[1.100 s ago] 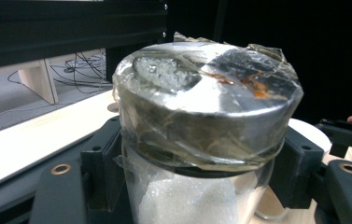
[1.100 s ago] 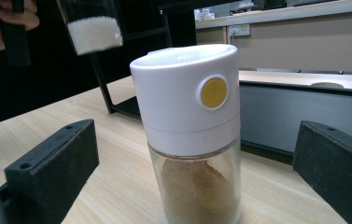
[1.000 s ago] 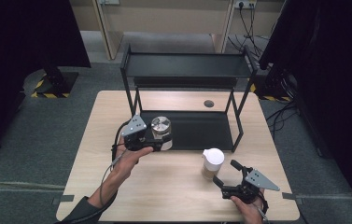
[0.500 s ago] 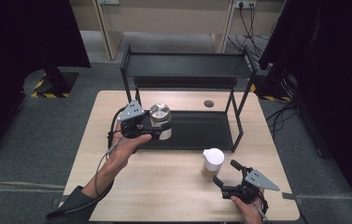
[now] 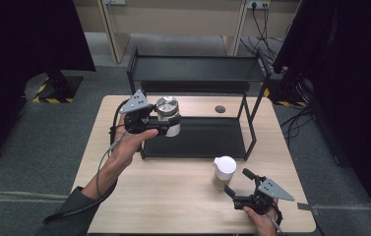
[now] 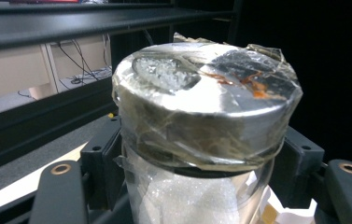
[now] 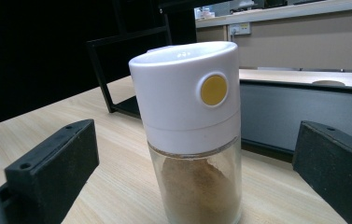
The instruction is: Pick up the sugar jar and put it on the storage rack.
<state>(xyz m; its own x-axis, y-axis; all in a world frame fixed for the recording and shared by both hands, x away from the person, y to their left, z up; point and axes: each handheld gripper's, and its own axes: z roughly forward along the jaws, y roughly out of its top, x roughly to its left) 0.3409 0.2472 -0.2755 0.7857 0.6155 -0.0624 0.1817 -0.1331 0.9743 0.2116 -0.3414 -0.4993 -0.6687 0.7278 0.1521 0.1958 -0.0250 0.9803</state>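
Your left tool [image 5: 169, 125] grips the jar [image 5: 167, 115] above the rack [image 5: 198, 73]; your right tool [image 5: 238, 183] stands open by the shaker [image 5: 223, 172].

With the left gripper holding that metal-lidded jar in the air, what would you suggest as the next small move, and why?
Probably carry it forward over a shelf of the black metal rack and lower it. The left gripper is shut on the clear jar with the foil-wrapped metal lid, held above the lower shelf. The right gripper waits open at the white-capped glass spice shaker.
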